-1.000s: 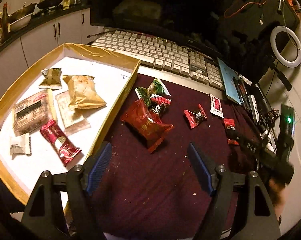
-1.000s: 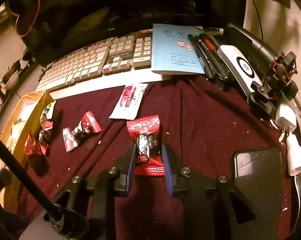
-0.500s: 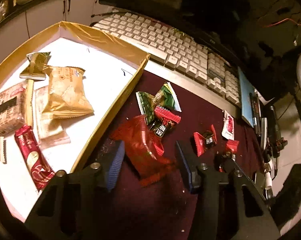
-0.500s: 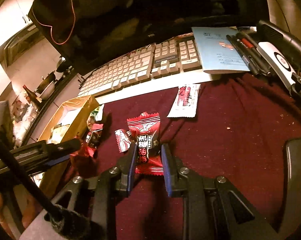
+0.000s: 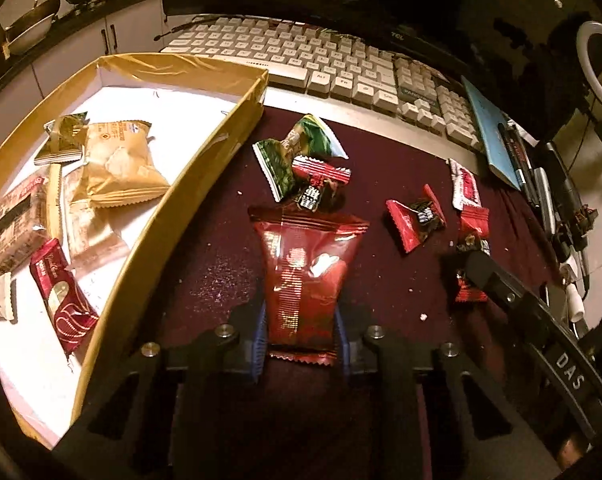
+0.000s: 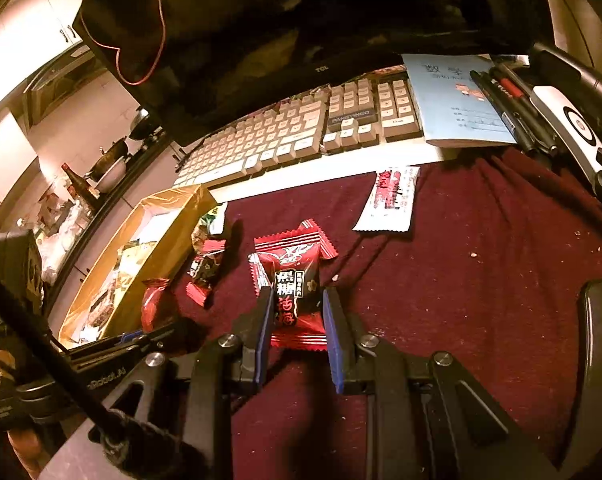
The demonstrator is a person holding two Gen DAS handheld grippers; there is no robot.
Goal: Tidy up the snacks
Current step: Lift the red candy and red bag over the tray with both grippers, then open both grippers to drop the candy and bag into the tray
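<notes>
Between left fingers [image 5: 261, 338]: red packet [image 5: 307, 276]

Right gripper [image 6: 295, 312] clamps a red candy [image 6: 291, 280] between its blue pads, lifted a little over the maroon cloth [image 6: 461, 280]. A white sachet [image 6: 389, 200] lies beyond, near the keyboard [image 6: 293, 132]. The gold box [image 6: 173, 240] sits off left, wrappers [image 6: 205, 264] beside it.

- Dark maroon cloth-covered counter [image 5: 205, 264], speckled with crumbs.
- Shallow gold-rimmed cardboard tray [image 5: 173, 216] at its left edge.
- Beige keyboard [image 5: 325, 64] along the back.
- Loose wrappers on the cloth: a green foil packet [image 5: 279, 160], a white sachet [image 6: 389, 200], small red candies [image 5: 415, 218].
- Light blue booklet [image 6: 457, 100] beside the keyboard, black pens [image 6: 505, 100] on its right edge.
</notes>
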